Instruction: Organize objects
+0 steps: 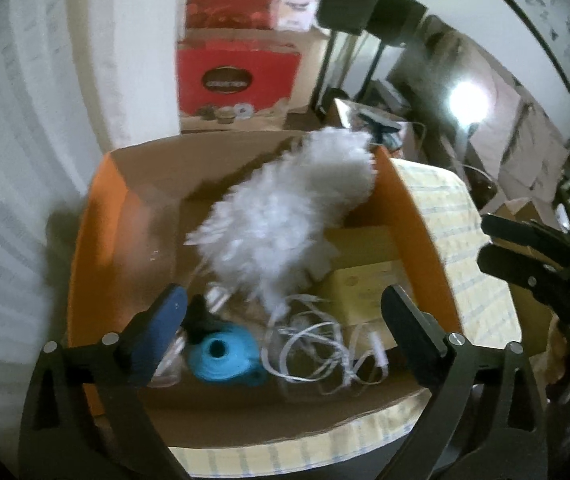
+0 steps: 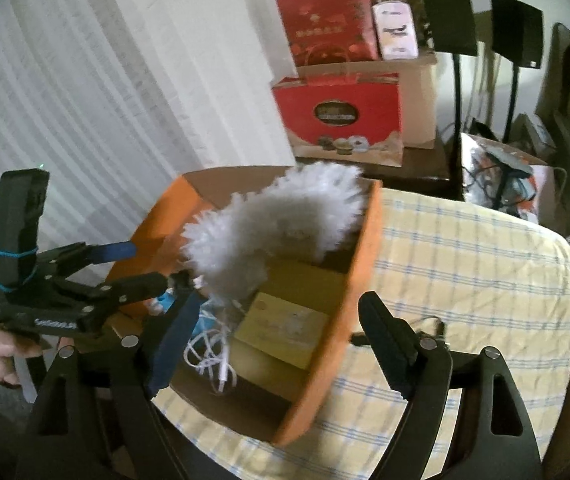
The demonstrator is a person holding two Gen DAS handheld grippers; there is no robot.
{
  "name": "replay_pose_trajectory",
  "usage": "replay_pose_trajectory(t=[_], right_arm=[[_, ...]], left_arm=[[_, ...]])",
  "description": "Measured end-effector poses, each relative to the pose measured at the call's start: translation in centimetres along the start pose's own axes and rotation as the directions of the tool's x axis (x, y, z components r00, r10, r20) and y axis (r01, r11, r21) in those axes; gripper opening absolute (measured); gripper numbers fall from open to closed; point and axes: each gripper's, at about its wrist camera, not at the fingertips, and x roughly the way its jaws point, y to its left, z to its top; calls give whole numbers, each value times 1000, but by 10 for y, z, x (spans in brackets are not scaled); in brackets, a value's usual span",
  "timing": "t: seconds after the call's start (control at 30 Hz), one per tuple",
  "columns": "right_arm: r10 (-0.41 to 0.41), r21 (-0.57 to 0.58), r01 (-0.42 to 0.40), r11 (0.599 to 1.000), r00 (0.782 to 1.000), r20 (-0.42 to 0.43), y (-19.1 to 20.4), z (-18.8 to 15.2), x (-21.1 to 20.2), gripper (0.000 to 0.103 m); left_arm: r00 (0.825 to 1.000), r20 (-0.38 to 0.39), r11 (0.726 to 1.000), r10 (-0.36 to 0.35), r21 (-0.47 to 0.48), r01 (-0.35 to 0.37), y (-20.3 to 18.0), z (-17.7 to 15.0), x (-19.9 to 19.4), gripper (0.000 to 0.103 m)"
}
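Right now your left gripper [image 1: 283,312] hangs over the near end of the orange box [image 1: 85,264] with its jaws spread wide and nothing between the pads. Your right gripper [image 2: 277,320] is also spread apart and holds nothing; it sits at the box's right wall, one finger [image 2: 177,328] over the inside, the other [image 2: 389,340] outside above the checked cloth [image 2: 465,264]. From your right wrist view, your left gripper [image 2: 141,268] shows at the left, reaching in over the box's left wall, with your hand [image 2: 1,360] below it on the grip.

The white duster [image 1: 285,216] lies inside the box, running slantwise from the near middle up to the far right corner, where its fluffy end pokes above the rim. Neither gripper touches it in these views, though the picture is blurred around its lower end, so you cannot tell how it rests there.

Also in the box: a blue spool [image 1: 221,356] near the front, just beside your left gripper's blue-padded finger [image 1: 161,332]; a tangle of white cable [image 1: 321,344] to its right; and a yellow carton [image 1: 365,288] against the right wall, partly under the duster. Something black sits just behind the spool, too blurred to name.

The box stands on the cloth-covered desk [image 2: 485,320], close to its left edge. Red cartons [image 2: 337,108] are stacked well behind it, by the curtain [image 2: 65,100].
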Motion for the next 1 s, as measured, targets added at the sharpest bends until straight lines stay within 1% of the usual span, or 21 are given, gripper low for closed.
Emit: replay_pose_trajectory(t=[0.07,0.23,0.47,0.67,0.77,0.87,0.97,1.0], right_arm=[[-21,12,21,1000,1000,5,-10,-1,-6,83],[-72,37,72,997,997,10,-32,-4,-19,83],[-135,82,133,988,991,18,-63,-12,-35,83],[-168,110,166,980,986,7,-87,-21,-35,83],[-181,124,182,975,983,-17,-101,-27,-29,80],[-185,139,189,972,982,-41,-112,-33,-19,74],[-173,152,181,972,983,-63,-122,-38,-9,70],[-168,154,177,972,983,-70,-124,-41,-5,67]], left_arm=[[1000,3,1000,-10,14,10,-11,2,1,102],[999,-2,998,-46,33,46,-34,5,8,103],[997,0,995,-75,64,74,-67,10,18,103],[993,6,990,-119,78,118,-91,15,28,103],[990,8,987,-140,76,139,-101,20,34,103],[987,2,985,-161,62,161,-109,25,42,103],[985,-12,983,-173,56,174,-114,28,50,103],[985,-17,983,-174,59,175,-117,29,52,103]])
